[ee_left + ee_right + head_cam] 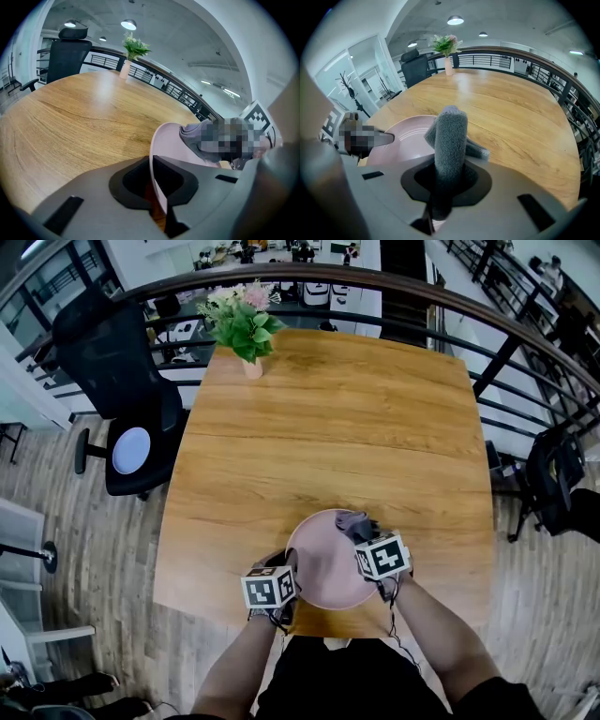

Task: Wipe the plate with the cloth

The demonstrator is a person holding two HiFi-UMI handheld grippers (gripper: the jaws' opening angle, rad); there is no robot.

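Plate [319, 568], pink and round, sits at the near edge of the table [356, 427] right in front of you, face up, with a plant [242, 324] well apart at the far edge and a chair [122, 381] off the left side. Your left gripper [157, 187] is closed narrow on the plate's near-left rim. Your right gripper [447, 187] pinches the grey cloth [451, 136], whose folded length runs out along the jaws and over the plate's far-right rim.

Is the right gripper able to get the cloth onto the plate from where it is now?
Probably yes: the right gripper holds the cloth right beside the plate, the left gripper clamps its rim, and nothing lies between.
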